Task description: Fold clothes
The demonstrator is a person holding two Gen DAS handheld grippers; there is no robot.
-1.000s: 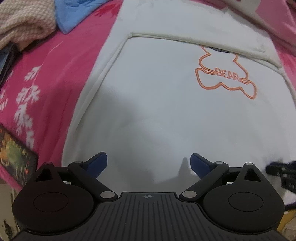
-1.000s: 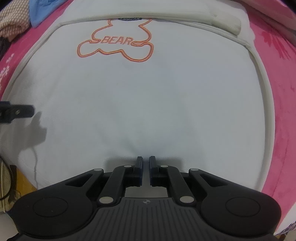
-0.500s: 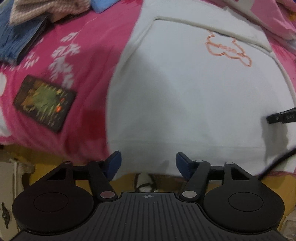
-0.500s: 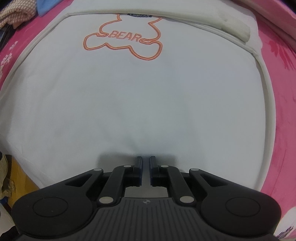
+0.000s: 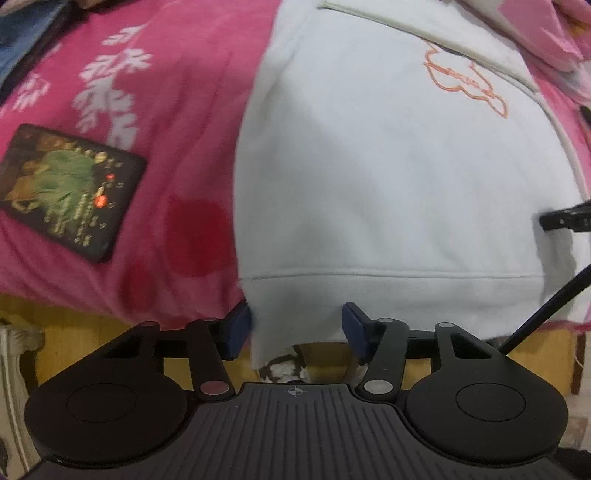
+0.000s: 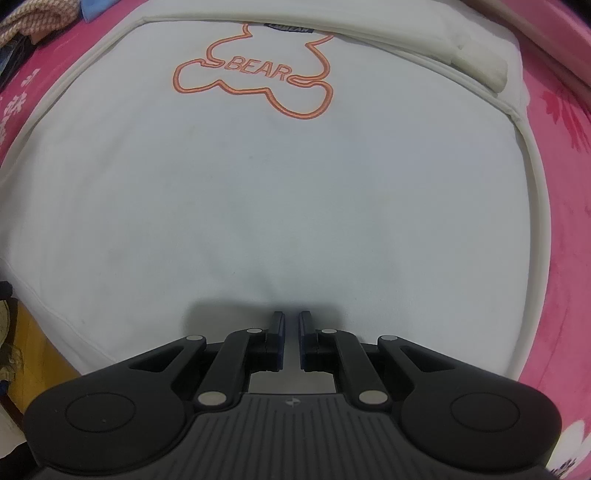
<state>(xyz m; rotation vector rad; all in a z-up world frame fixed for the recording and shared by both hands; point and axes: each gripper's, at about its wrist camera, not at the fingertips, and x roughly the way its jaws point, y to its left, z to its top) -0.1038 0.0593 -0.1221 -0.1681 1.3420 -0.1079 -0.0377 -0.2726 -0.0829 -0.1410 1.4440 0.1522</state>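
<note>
A white sweatshirt [image 6: 280,192] with an orange outlined "BEAR" logo [image 6: 258,74] lies flat on a pink blanket [image 5: 166,110], its sleeves folded in. In the left wrist view the ribbed hem [image 5: 369,295] hangs over the bed's near edge. My left gripper [image 5: 295,328] is open, with the hem's left corner between its blue pads [image 5: 236,328]. My right gripper [image 6: 291,332] is shut, with only a thin slit between its fingers. It sits low over the sweatshirt's lower part, and I cannot tell if it pinches cloth. Its tip [image 5: 565,218] shows at the right edge of the left wrist view.
A dark card with a green picture [image 5: 70,188] lies on the blanket left of the sweatshirt. Folded jeans [image 5: 22,40] are at the far left, with a knit garment [image 6: 33,18] and blue cloth [image 6: 96,7] at the back. A yellow wooden bed front [image 5: 74,321] drops below the blanket.
My left gripper has drawn back from over the sweatshirt to the bed's near edge, and its jaws have narrowed around the hem corner. The right gripper stayed shut and shifted slightly.
</note>
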